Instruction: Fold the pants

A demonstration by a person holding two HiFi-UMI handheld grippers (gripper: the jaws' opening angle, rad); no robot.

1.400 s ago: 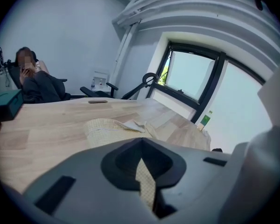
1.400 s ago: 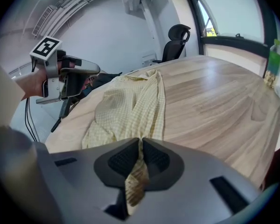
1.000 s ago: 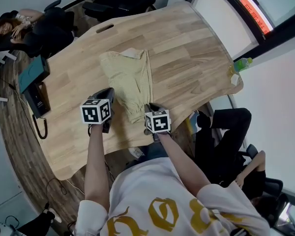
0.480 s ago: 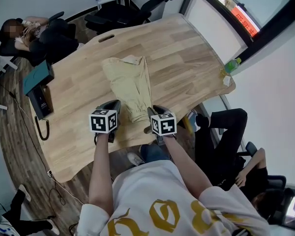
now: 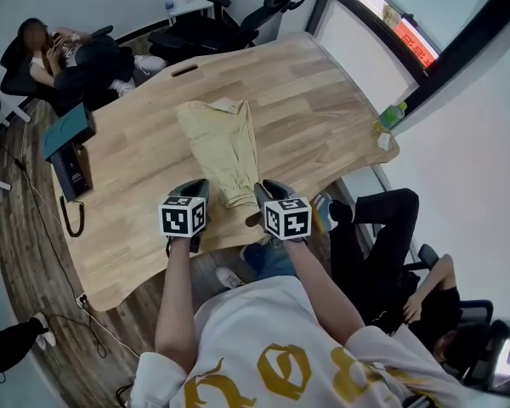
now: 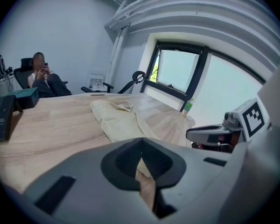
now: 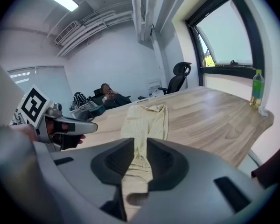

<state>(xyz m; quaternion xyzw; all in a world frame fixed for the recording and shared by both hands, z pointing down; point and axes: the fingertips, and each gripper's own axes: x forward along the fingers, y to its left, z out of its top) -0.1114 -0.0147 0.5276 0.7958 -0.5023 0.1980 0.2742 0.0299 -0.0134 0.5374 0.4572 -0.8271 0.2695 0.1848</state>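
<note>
Beige pants [image 5: 225,147] lie on the wooden table [image 5: 323,117], folded lengthwise into a narrow strip, waist far and hem near me. My left gripper [image 5: 195,187] hovers just left of the hem, jaws shut on nothing. In the left gripper view the pants [image 6: 119,120] stretch away beyond the closed jaws of that gripper [image 6: 141,158]. My right gripper [image 5: 268,189] hangs above the hem's right side. In the right gripper view a narrow gap shows between its jaws [image 7: 136,164], and the pants [image 7: 142,125] lie below, not touched by them.
A green bottle [image 5: 392,114] stands at the table's right corner. A teal box [image 5: 68,134] and a black phone [image 5: 68,172] sit at the left edge. Office chairs [image 5: 212,24] and a seated person [image 5: 68,53] are beyond the table; another person [image 5: 391,236] sits near right.
The left gripper has drifted right, closer to the hem. The right gripper has lifted off the hem and its jaws have parted slightly.
</note>
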